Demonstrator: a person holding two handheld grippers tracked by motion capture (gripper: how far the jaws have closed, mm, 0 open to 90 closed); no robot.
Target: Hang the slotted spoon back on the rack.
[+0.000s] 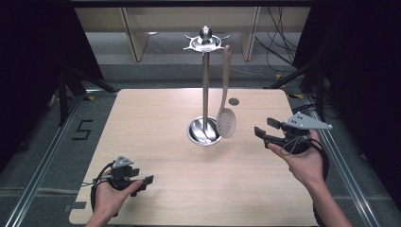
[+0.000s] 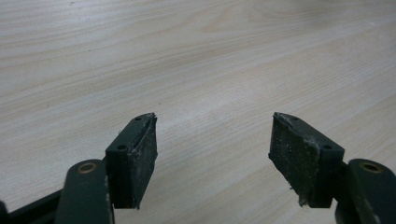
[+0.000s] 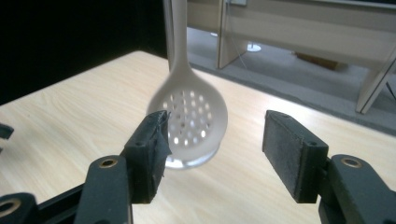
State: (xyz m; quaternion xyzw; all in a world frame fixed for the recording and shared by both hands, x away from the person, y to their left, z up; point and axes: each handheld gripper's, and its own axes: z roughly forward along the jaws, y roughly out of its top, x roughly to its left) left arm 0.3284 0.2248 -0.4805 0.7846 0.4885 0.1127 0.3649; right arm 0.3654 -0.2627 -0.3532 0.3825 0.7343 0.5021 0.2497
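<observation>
A pale slotted spoon (image 1: 225,118) hangs from the top ring of a tall steel utensil stand (image 1: 205,85) at the middle of the wooden table (image 1: 156,142). Its perforated bowl (image 3: 191,119) hangs free just beyond my right gripper's jaws. My right gripper (image 1: 263,130) is held a little to the right of the spoon, open, with nothing between its jaws (image 3: 212,149). My left gripper (image 1: 144,182) rests low near the table's front left, open over bare wood (image 2: 212,154).
The stand's round steel base (image 1: 204,132) sits at the table's centre. A small dark disc (image 1: 233,101) lies behind the spoon. Wooden furniture legs and cables stand on the floor beyond the far edge. Rails run along both sides of the table.
</observation>
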